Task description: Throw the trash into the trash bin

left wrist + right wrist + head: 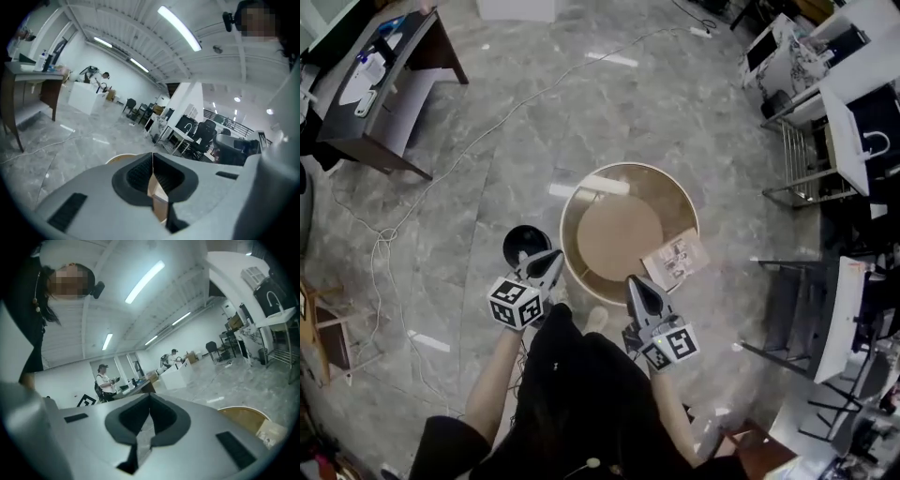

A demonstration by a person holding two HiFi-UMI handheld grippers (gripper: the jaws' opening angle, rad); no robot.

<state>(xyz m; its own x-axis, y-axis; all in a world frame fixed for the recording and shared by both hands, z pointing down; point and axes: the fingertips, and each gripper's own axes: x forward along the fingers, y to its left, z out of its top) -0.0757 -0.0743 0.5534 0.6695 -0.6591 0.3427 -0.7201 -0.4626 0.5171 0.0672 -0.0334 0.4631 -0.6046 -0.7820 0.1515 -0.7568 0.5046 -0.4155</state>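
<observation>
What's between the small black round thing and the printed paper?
The big round tan bin sits between them, as the head view shows.

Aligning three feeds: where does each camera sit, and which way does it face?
Head view: on the person's head, facing steeply down at the round table; forearms, left tool, right tool show.
Left gripper view: on the left tool, facing level across the floor; shut jaws show.
Right gripper view: on the right tool, likewise level; shut jaws show.
Shared: all catch the table's rim.

The left gripper (549, 264) and right gripper (639, 289) are held out side by side, jaws closed, empty.
</observation>
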